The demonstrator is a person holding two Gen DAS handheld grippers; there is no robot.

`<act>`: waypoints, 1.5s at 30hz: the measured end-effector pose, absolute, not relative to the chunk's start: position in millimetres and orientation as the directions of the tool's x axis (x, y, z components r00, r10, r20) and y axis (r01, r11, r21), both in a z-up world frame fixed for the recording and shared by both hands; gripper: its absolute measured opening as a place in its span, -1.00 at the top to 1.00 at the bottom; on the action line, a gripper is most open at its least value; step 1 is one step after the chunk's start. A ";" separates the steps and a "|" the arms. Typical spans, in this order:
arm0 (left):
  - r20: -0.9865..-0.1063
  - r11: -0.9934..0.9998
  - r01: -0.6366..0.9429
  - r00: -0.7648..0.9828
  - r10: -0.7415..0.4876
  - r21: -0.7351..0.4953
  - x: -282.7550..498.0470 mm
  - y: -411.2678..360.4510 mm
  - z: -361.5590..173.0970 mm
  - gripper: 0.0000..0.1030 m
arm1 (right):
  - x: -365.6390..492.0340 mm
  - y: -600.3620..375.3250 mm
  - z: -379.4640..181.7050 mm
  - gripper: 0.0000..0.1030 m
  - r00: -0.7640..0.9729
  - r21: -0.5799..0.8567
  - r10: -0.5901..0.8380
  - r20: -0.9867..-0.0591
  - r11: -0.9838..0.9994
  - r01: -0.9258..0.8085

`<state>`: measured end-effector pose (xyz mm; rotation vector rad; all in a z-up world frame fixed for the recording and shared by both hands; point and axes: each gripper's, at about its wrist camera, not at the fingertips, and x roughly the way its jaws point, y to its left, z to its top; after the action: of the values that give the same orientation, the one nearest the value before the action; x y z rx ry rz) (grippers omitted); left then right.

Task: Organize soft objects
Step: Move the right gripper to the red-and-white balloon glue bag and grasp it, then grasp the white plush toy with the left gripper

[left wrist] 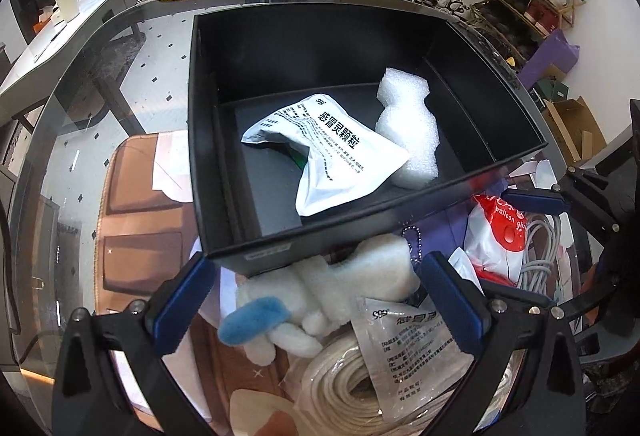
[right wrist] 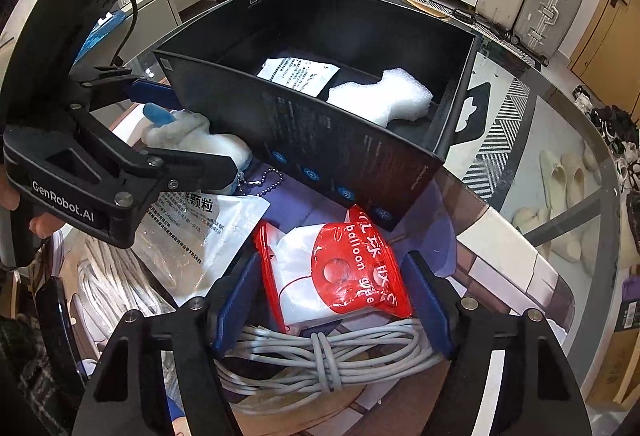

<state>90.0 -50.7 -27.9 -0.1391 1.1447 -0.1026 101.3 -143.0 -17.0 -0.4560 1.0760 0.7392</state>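
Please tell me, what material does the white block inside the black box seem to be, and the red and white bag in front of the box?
White block: probably soft polyethylene foam, matte, with a fine bubbly surface and rough cut edges. Balloon bag: thin glossy plastic film, judging by its wrinkles and bright highlights. Black box: apparently matte printed cardboard.

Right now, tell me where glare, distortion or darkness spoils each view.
Left wrist view: fisheye bends the black box rim; the glass tabletop mirrors the room; the box's far wall is dark. Right wrist view: highlights sheen the red balloon bag; corners go black; the grey cable bundle stays sharp.
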 end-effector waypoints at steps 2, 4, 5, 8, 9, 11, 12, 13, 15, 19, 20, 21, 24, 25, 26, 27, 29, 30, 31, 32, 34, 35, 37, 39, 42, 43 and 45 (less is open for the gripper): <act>-0.902 0.987 0.005 0.406 -0.147 -0.158 90.4 -50.8 -30.2 -1.00 | 100.6 -139.9 -17.8 -0.37 0.271 0.019 0.317 -0.909 0.681 -0.732; -0.903 0.988 -0.001 0.408 -0.139 -0.153 91.3 -51.0 -30.6 -1.00 | 101.2 -138.6 -18.3 -0.33 0.271 0.022 0.319 -0.908 0.683 -0.730; -0.903 0.988 -0.007 0.408 -0.138 -0.154 91.3 -50.9 -30.5 -1.00 | 101.8 -138.7 -18.4 -0.31 0.271 0.025 0.321 -0.908 0.684 -0.729; -0.904 0.988 -0.021 0.407 -0.131 -0.153 91.6 -51.1 -31.0 -0.99 | 97.4 -141.5 -19.2 -0.27 0.274 0.026 0.324 -0.905 0.687 -0.726; -0.905 0.988 -0.023 0.407 -0.128 -0.150 91.4 -51.1 -31.5 -0.99 | 97.0 -142.2 -19.4 -0.26 0.275 0.027 0.326 -0.904 0.687 -0.726; -0.906 0.989 -0.026 0.404 -0.122 -0.145 92.9 -52.7 -31.8 -0.98 | 97.1 -143.4 -19.3 -0.23 0.275 0.030 0.329 -0.903 0.688 -0.725; -0.907 0.990 -0.028 0.404 -0.119 -0.142 92.7 -53.0 -31.9 -0.95 | 97.6 -144.3 -19.1 -0.21 0.274 0.032 0.330 -0.903 0.690 -0.723; -0.907 0.989 -0.028 0.404 -0.119 -0.142 92.9 -54.0 -31.3 -0.93 | 97.8 -144.9 -18.9 -0.19 0.274 0.035 0.331 -0.903 0.692 -0.721; -0.905 0.989 -0.027 0.407 -0.122 -0.146 90.8 -54.4 -29.8 -0.77 | 99.2 -147.2 -19.2 -0.16 0.275 0.040 0.335 -0.901 0.697 -0.716; -0.904 0.986 -0.024 0.405 -0.140 -0.164 87.8 -50.7 -25.0 -0.43 | 98.9 -151.2 -17.5 -0.13 0.280 0.045 0.337 -0.899 0.706 -0.706; -0.903 0.985 -0.020 0.404 -0.147 -0.169 86.6 -48.9 -24.5 -0.33 | 99.3 -152.8 -17.0 -0.13 0.281 0.047 0.339 -0.898 0.708 -0.704; -0.901 0.984 -0.016 0.405 -0.154 -0.175 85.6 -47.3 -24.0 -0.24 | 99.7 -153.6 -16.3 -0.13 0.282 0.049 0.340 -0.897 0.710 -0.702; -0.899 0.980 -0.014 0.402 -0.174 -0.196 83.8 -43.6 -22.3 -0.10 | 98.9 -153.9 -15.2 -0.13 0.283 0.052 0.342 -0.896 0.715 -0.698; -0.899 0.980 -0.010 0.401 -0.178 -0.199 83.6 -42.8 -21.7 -0.10 | 99.0 -154.2 -14.9 -0.13 0.282 0.053 0.341 -0.896 0.715 -0.697; -0.899 0.980 -0.005 0.400 -0.179 -0.197 82.6 -42.4 -20.8 -0.10 | 99.0 -154.4 -14.6 -0.13 0.282 0.054 0.342 -0.896 0.716 -0.696; -0.899 0.981 0.000 0.400 -0.179 -0.195 81.6 -42.0 -19.8 -0.10 | 98.6 -154.6 -14.0 -0.13 0.281 0.056 0.343 -0.896 0.716 -0.696; -0.897 0.982 0.011 0.403 -0.179 -0.191 80.2 -44.1 -16.9 -0.10 | 99.3 -155.8 -13.6 -0.13 0.282 0.058 0.345 -0.895 0.717 -0.694; -0.895 0.982 0.017 0.409 -0.179 -0.189 77.8 -42.6 -15.7 -0.11 | 98.7 -156.6 -13.6 -0.13 0.282 0.060 0.347 -0.895 0.718 -0.693; -0.892 0.982 0.025 0.415 -0.181 -0.187 75.3 -41.7 -13.9 -0.11 | 98.2 -157.0 -13.7 -0.13 0.281 0.063 0.349 -0.894 0.719 -0.692; -0.889 0.982 0.033 0.421 -0.181 -0.185 72.9 -40.3 -12.0 -0.13 | 98.6 -157.5 -13.5 -0.13 0.280 0.066 0.351 -0.894 0.720 -0.691; -0.886 0.983 0.043 0.428 -0.178 -0.177 66.7 -37.7 -8.8 -0.16 | 99.3 -158.5 -13.3 -0.13 0.280 0.068 0.352 -0.893 0.721 -0.689; -0.885 0.984 0.048 0.431 -0.176 -0.173 65.0 -35.5 -7.4 -0.16 | 99.6 -158.7 -13.5 -0.13 0.280 0.069 0.352 -0.893 0.722 -0.688; -0.884 0.984 0.062 0.433 -0.175 -0.165 62.1 -31.3 -5.4 -0.17 | 100.3 -159.5 -13.9 -0.13 0.279 0.072 0.354 -0.893 0.724 -0.687; -0.886 0.985 0.080 0.431 -0.173 -0.153 60.5 -28.2 -4.6 -0.17 | 100.1 -159.6 -14.0 -0.13 0.279 0.075 0.355 -0.892 0.725 -0.684; -0.888 0.984 0.115 0.427 -0.174 -0.137 58.9 -24.9 -2.8 -0.17 | 100.0 -160.1 -15.4 -0.13 0.276 0.081 0.357 -0.892 0.728 -0.681; -0.888 0.982 0.130 0.424 -0.177 -0.133 58.0 -24.2 -2.1 -0.17 | 99.9 -160.2 -15.8 -0.13 0.275 0.083 0.358 -0.893 0.729 -0.680; -0.889 0.980 0.160 0.422 -0.178 -0.120 56.1 -22.8 -0.6 -0.17 | 100.9 -161.5 -16.5 -0.13 0.273 0.086 0.358 -0.893 0.731 -0.677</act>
<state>56.1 -22.8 -0.6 -0.0176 1.1151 -0.2118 100.9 -161.5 -16.5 -0.3420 1.0882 0.7144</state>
